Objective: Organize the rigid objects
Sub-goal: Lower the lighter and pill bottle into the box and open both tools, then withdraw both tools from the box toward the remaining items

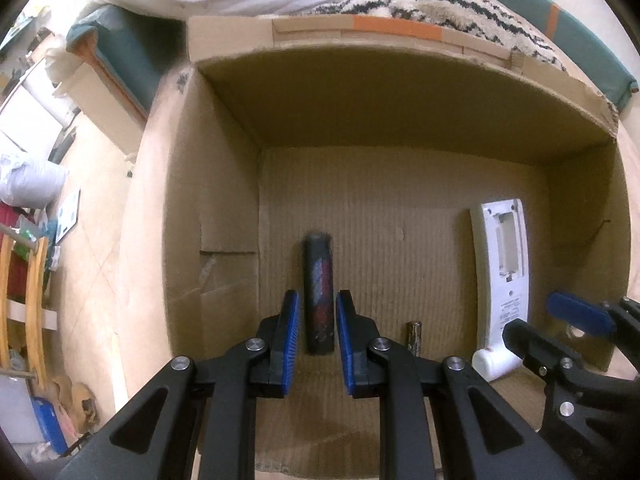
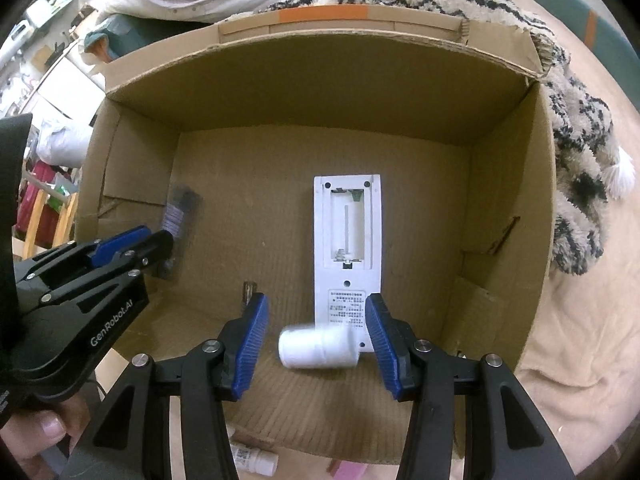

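Observation:
An open cardboard box (image 1: 400,112) (image 2: 320,92) fills both views. My left gripper (image 1: 318,296) (image 2: 160,240) reaches down into its left side. It is shut across the middle of a dark cylinder (image 1: 318,256) (image 2: 180,208) with a red and blue label, which looks blurred. My right gripper (image 2: 315,298) (image 1: 530,314) hangs open over a white bottle (image 2: 316,346) (image 1: 490,362) that lies on its side, blurred, clear of both pads. The bottle rests against the near end of a white remote (image 2: 346,232) (image 1: 504,248), which lies back-up with its battery bay uncovered.
A small battery (image 2: 249,290) (image 1: 414,336) lies on the box floor between the cylinder and the remote. A furry patterned blanket (image 2: 576,160) drapes past the box's right wall. Another white bottle (image 2: 256,460) lies outside the near wall. A hand (image 2: 36,432) holds the left gripper.

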`<action>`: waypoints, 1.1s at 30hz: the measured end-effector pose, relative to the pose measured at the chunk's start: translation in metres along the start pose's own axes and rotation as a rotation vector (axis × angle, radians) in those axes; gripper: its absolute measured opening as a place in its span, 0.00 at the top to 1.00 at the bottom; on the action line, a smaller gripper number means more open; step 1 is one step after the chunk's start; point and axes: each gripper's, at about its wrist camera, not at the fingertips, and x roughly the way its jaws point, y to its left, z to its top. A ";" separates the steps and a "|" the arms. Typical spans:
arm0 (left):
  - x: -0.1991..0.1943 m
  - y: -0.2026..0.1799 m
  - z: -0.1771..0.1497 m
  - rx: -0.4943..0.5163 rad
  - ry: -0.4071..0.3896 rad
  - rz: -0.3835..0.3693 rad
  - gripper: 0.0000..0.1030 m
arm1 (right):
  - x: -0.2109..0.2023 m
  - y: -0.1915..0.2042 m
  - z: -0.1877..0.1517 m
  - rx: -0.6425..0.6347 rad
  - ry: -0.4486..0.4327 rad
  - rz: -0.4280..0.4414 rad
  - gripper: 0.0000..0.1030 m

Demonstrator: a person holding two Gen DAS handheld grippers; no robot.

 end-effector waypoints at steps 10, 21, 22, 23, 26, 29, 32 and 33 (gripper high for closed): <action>-0.015 0.003 0.002 -0.032 -0.029 -0.033 0.38 | -0.010 0.007 -0.002 -0.029 -0.025 -0.036 0.25; -0.049 0.012 -0.001 -0.055 -0.107 -0.055 0.37 | -0.048 0.001 -0.020 -0.031 -0.093 -0.040 0.02; -0.051 0.012 -0.001 -0.057 -0.105 -0.054 0.37 | -0.051 0.000 -0.022 -0.027 -0.100 -0.038 0.00; -0.054 0.014 -0.002 -0.060 -0.099 -0.053 0.37 | -0.054 -0.001 -0.023 -0.023 -0.108 -0.032 0.00; -0.064 0.019 -0.007 -0.074 -0.095 -0.057 0.37 | -0.062 -0.007 -0.027 0.003 -0.117 -0.029 0.00; -0.072 0.021 -0.017 -0.070 -0.098 -0.053 0.37 | -0.073 -0.008 -0.033 0.018 -0.138 -0.010 0.00; -0.077 0.023 -0.034 -0.047 -0.084 -0.048 0.37 | -0.082 -0.009 -0.039 0.025 -0.145 -0.005 0.00; -0.079 0.024 -0.042 -0.040 -0.079 -0.043 0.37 | -0.083 -0.010 -0.040 0.026 -0.145 -0.004 0.00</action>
